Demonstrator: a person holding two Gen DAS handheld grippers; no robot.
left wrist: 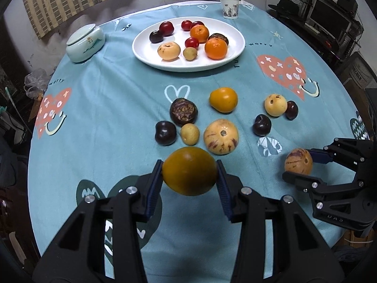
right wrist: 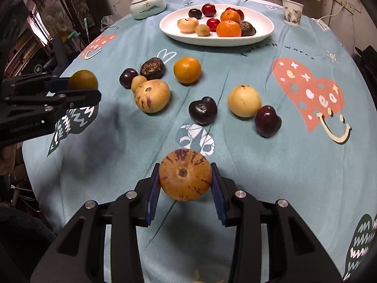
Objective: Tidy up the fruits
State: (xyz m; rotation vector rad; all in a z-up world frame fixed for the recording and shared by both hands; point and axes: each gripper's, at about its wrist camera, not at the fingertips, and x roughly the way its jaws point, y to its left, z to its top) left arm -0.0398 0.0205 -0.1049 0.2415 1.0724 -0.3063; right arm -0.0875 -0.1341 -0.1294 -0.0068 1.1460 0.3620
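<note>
- Left hand-held gripper [left wrist: 189, 172] grasps one orange [left wrist: 189, 171].
- Right hand-held gripper [right wrist: 185, 179] grasps one striped melon [right wrist: 185, 178].
- Plate [left wrist: 150, 56]: nine fruits; nearer the grippers, eight loose.

We see a soft, matt cloth cover [left wrist: 117, 108] with printed hearts over the table. The white plate [left wrist: 221, 59] looks like glossy glazed ceramic, as does the pale lidded jar [left wrist: 84, 43]. The cup [left wrist: 229, 8] looks like printed paper. Our tongs are matt black plastic with silvery metal bolts [left wrist: 246, 190] and ribbed blue pads [left wrist: 222, 186]. The dark plums [right wrist: 267, 120] shine smoothly; the speckled melon [right wrist: 185, 180] is duller.
</note>
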